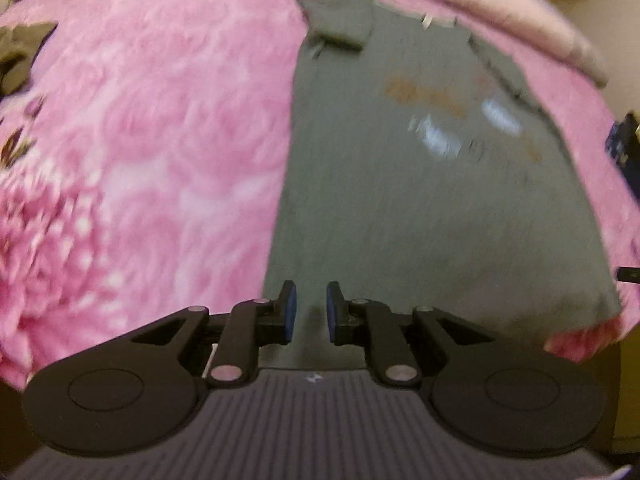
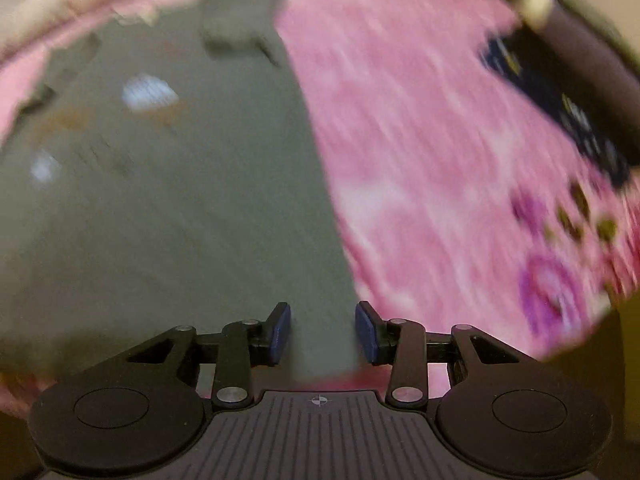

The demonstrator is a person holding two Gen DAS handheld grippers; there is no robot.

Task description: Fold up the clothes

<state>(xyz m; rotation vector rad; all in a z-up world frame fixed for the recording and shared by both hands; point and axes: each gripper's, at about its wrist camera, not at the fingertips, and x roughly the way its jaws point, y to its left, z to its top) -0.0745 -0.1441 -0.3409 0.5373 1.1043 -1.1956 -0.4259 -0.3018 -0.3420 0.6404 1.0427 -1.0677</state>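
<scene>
Nearest lens, left gripper point(image 1: 311, 312) jaws narrow, nothing between; right gripper point(image 2: 323, 330) jaws wider, also empty. Below, grey shirt point(image 1: 420, 184) flat on pink bed point(image 1: 160, 140), sides apparently folded in. Lengthwise fold likely left. Farther off, dark garment point(image 2: 560, 96) waits.

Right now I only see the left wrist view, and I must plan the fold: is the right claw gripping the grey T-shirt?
Observer: No. The right claw stands open with nothing pinched; the grey T-shirt lies beneath it.
Operator: Where over the shirt?
Observer: Above its near right corner, where the shirt's edge meets the pink blanket.
Operator: Anything beyond that edge?
Observer: Bare blanket up to a purple flower print.
</scene>
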